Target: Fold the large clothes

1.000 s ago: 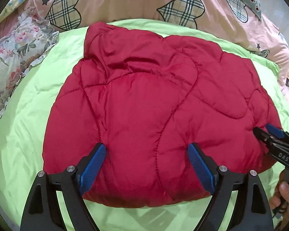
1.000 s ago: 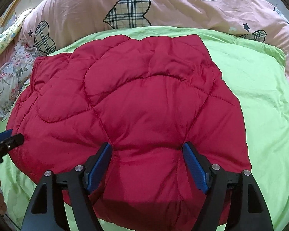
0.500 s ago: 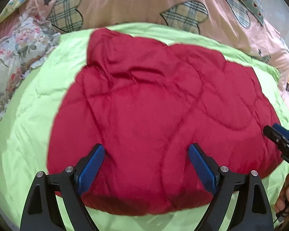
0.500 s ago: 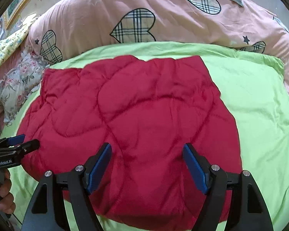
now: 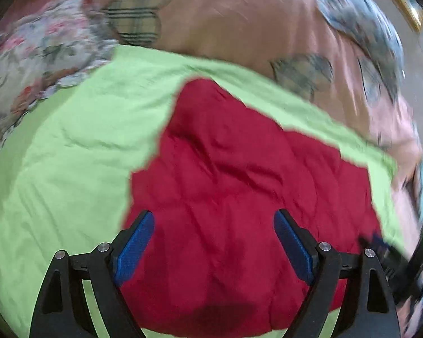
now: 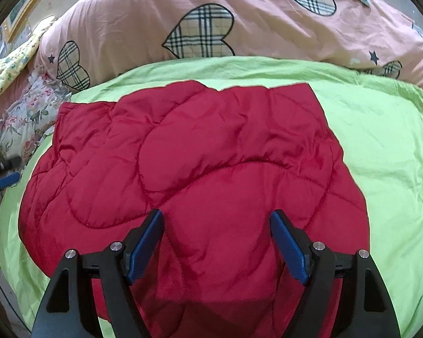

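A red quilted puffer jacket lies folded into a compact bundle on a lime green sheet. It also shows in the blurred left wrist view. My left gripper is open and empty, held above the jacket's near left part. My right gripper is open and empty above the jacket's near middle. The left gripper's blue tip shows at the far left of the right wrist view. The right gripper shows blurred at the right edge of the left wrist view.
A pink duvet with plaid hearts is bunched behind the green sheet. A floral cloth lies at the left. A yellow floral cloth lies beyond it.
Both grippers have pulled back and up from the jacket. The left wrist view has swung left and is blurred. The jacket lies still.
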The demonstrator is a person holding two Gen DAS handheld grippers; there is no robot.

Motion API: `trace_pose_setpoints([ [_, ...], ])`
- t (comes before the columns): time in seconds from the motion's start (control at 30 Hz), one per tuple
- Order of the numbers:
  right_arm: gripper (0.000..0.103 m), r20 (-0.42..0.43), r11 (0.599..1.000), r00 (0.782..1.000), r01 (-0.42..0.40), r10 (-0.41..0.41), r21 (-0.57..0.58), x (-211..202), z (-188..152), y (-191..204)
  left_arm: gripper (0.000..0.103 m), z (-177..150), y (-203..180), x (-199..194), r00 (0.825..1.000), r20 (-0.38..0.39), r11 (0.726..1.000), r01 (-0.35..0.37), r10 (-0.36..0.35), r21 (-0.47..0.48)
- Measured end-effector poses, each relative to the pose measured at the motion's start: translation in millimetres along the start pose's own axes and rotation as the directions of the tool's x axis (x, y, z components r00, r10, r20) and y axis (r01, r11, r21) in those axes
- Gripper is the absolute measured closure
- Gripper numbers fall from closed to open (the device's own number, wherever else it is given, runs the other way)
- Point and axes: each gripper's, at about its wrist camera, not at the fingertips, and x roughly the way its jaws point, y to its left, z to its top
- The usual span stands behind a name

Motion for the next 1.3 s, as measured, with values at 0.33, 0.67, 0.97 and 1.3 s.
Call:
trace_pose_setpoints([
  [0.33,0.023,-0.039,0.999,0.999,0.038,-0.038,0.007,25,17,-14,0.013,-21,-45,41,0.984,-0.030,0.971,-0.169,0.177,0.170],
  [0.67,0.021,-0.042,0.998,0.998,0.039,-0.037,0.044,42,26,-24,0.008,-14,-56,62,0.973,-0.021,0.955,-0.220,0.228,0.197],
  [0.97,0.021,-0.032,0.998,0.999,0.030,-0.028,0.054,42,26,-26,0.006,-11,-59,70,0.971,-0.012,0.950,-0.231,0.239,0.209],
  [1.3,0.021,-0.007,0.997,1.000,0.025,-0.025,0.067,30,27,-27,0.005,-8,-57,76,0.971,-0.012,0.947,-0.232,0.241,0.220],
])
